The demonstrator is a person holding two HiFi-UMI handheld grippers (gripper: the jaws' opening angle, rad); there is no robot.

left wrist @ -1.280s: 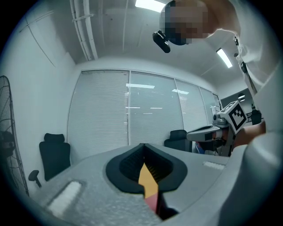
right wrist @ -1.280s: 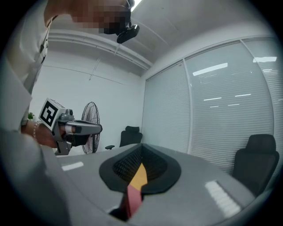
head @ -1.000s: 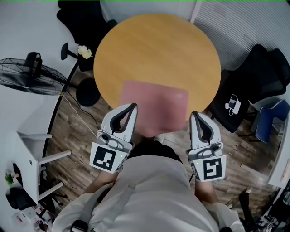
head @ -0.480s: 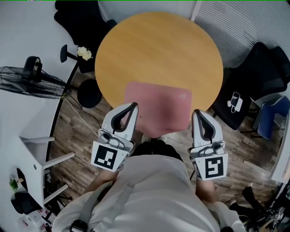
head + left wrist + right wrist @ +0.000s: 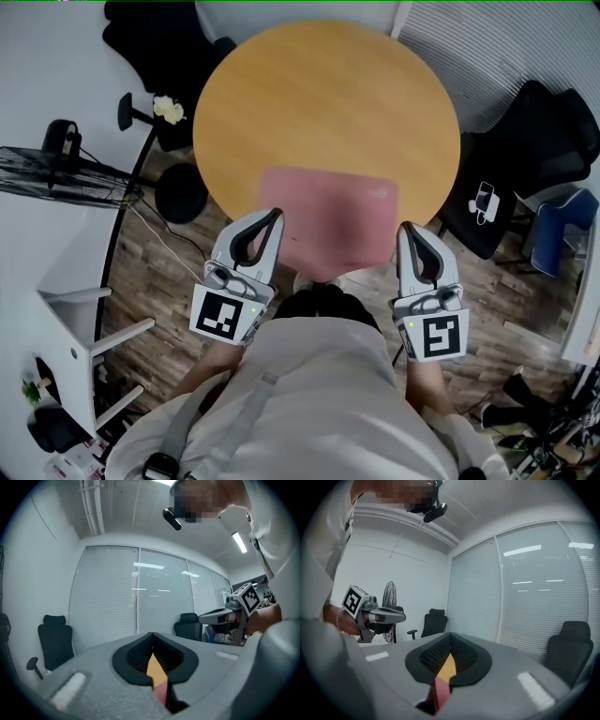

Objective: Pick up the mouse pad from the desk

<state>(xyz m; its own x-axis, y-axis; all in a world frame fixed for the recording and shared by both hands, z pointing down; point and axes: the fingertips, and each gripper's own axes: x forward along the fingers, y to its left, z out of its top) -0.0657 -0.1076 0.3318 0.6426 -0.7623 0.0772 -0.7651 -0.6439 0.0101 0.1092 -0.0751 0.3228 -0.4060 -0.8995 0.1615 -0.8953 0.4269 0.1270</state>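
Mouse pad (image 5: 333, 220) — fan (image 5: 70, 172), chair (image 5: 544, 141) seemingly aside

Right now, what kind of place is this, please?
Probably an office meeting room: a round wooden table with a pink mouse pad on it, a black office chair beside it, and a wall of closed blinds.

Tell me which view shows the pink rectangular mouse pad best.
The head view: nearly the whole pink rectangular mouse pad shows, on the round wooden table. Each gripper view shows only a pink sliver past its jaws.
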